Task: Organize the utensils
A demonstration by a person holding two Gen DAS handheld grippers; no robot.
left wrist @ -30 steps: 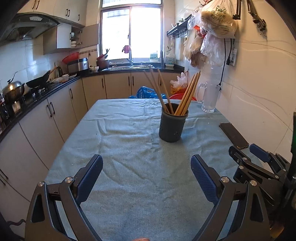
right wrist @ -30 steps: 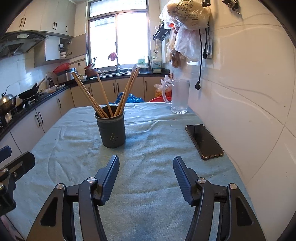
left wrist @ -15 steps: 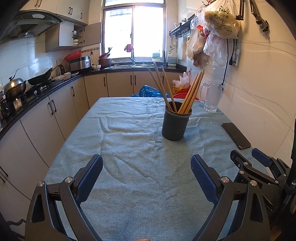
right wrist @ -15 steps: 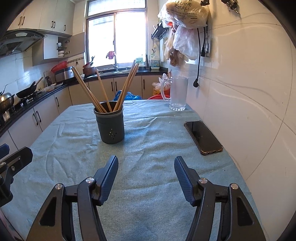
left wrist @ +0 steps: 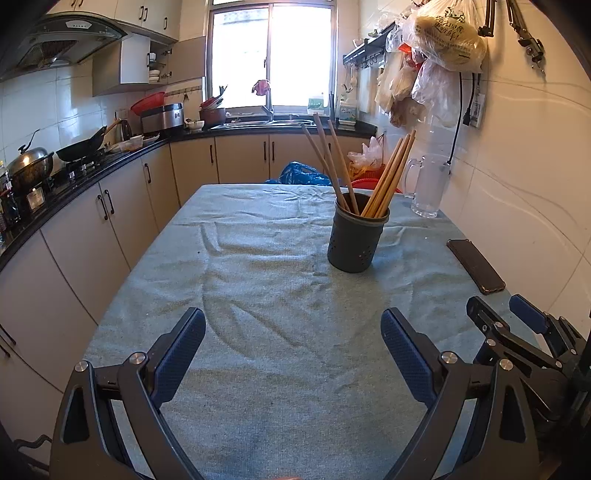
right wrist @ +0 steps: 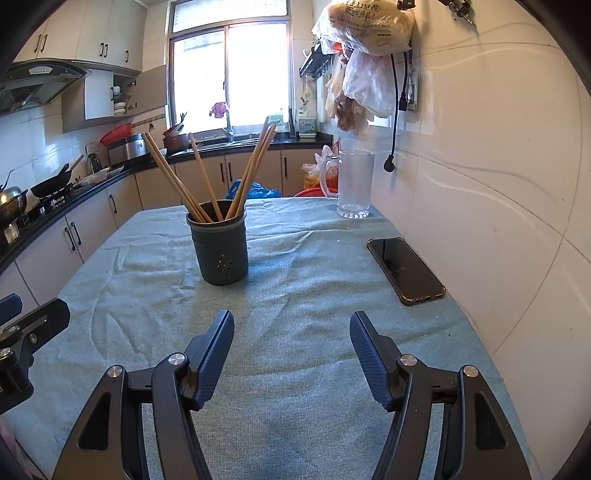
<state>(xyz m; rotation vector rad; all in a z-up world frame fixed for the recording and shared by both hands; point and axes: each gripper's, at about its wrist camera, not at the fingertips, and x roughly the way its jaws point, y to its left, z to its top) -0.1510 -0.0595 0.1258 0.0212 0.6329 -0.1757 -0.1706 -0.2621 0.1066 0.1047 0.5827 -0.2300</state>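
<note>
A dark grey utensil holder (left wrist: 355,240) stands upright on the teal tablecloth (left wrist: 280,317), with several wooden chopsticks (left wrist: 388,173) leaning out of it. It also shows in the right wrist view (right wrist: 221,243), with its chopsticks (right wrist: 173,177). My left gripper (left wrist: 293,354) is open and empty, low over the cloth, well short of the holder. My right gripper (right wrist: 291,350) is open and empty, also short of the holder, which is ahead and to its left. The right gripper shows at the right edge of the left wrist view (left wrist: 517,332).
A black phone (right wrist: 405,269) lies on the cloth near the right wall. A frosted glass mug (right wrist: 354,184) stands at the far right corner. Plastic bags (right wrist: 365,33) hang on the wall above. Kitchen counters with pans (left wrist: 33,162) run along the left.
Both grippers have drawn back a little and risen, so the holder looks slightly farther away. Both stay open and empty.
</note>
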